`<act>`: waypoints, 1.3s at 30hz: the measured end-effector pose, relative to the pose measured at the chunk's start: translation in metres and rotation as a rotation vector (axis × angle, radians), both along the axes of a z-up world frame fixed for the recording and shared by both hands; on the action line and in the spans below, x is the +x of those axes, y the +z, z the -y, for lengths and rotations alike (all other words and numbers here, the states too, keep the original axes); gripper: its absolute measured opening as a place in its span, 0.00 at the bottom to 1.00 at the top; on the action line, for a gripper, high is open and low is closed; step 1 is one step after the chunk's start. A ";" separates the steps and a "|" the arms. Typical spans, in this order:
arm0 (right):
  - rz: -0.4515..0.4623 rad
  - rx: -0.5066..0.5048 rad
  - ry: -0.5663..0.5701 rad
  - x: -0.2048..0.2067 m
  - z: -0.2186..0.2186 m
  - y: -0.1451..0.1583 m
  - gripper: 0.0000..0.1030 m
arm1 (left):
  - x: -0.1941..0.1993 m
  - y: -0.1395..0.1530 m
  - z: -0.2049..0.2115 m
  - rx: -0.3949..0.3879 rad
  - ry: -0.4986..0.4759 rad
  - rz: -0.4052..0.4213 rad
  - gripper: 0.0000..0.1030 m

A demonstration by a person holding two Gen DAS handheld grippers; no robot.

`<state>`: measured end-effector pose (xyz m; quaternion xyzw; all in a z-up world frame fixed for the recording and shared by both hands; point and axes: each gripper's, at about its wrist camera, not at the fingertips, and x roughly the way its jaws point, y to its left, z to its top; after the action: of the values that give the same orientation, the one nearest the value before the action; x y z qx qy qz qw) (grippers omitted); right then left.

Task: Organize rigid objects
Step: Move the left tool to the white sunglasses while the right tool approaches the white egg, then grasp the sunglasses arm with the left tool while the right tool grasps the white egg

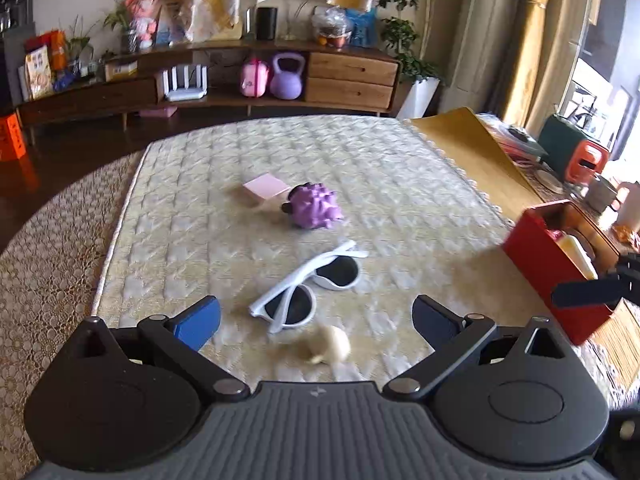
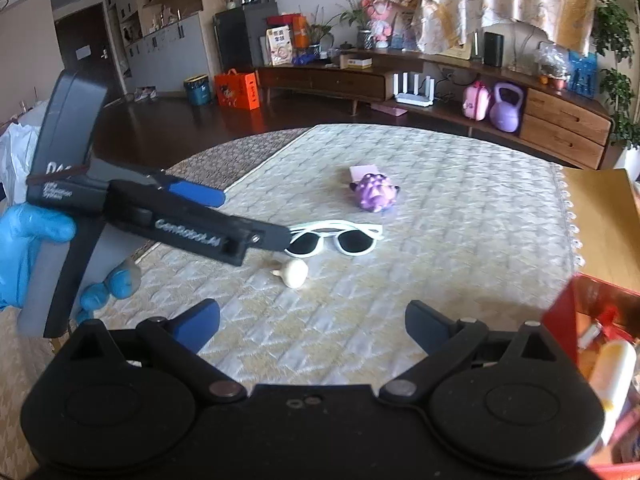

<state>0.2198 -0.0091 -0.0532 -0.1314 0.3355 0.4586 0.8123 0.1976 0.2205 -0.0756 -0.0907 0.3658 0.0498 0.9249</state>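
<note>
— Any lettering you can read?
— "GenRobot.AI" in white along the side of the left gripper (image 2: pixel 256 220), at nine o'clock in the right wrist view; its smaller label is too blurred.

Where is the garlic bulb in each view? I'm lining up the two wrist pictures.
Left wrist: garlic bulb low centre, between the open left tongs, just below the white sunglasses.
Right wrist: garlic bulb centre, below the sunglasses' left lens.
Shared landmark: the purple spiky toy.
</note>
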 end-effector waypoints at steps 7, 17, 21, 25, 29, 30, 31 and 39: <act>-0.023 -0.033 0.031 0.010 -0.031 -0.016 0.94 | 0.026 -0.016 -0.022 -0.017 -0.001 0.003 1.00; -0.053 -0.072 0.053 0.028 -0.072 -0.042 0.85 | 0.057 -0.039 -0.026 0.064 -0.064 -0.014 1.00; -0.052 -0.088 0.052 0.032 -0.080 -0.050 0.83 | 0.065 -0.049 -0.026 0.057 -0.078 -0.019 1.00; -0.066 -0.099 0.041 0.038 -0.088 -0.059 0.76 | 0.067 -0.058 -0.026 0.098 -0.087 -0.019 0.99; -0.053 -0.102 0.033 0.039 -0.093 -0.064 0.74 | 0.066 -0.064 -0.028 0.111 -0.100 -0.018 0.95; -0.048 -0.104 0.032 0.039 -0.095 -0.065 0.74 | 0.065 -0.065 -0.028 0.116 -0.104 -0.018 0.94; -0.044 -0.106 0.032 0.039 -0.097 -0.067 0.72 | 0.064 -0.066 -0.027 0.128 -0.105 -0.016 0.93; -0.042 -0.118 0.024 0.043 -0.104 -0.075 0.60 | 0.059 -0.074 -0.020 0.139 -0.147 -0.016 0.68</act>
<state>0.2625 0.0949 -0.1286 -0.1734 0.3775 0.4503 0.7903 0.2564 0.2407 -0.1498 0.0010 0.3743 0.0079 0.9273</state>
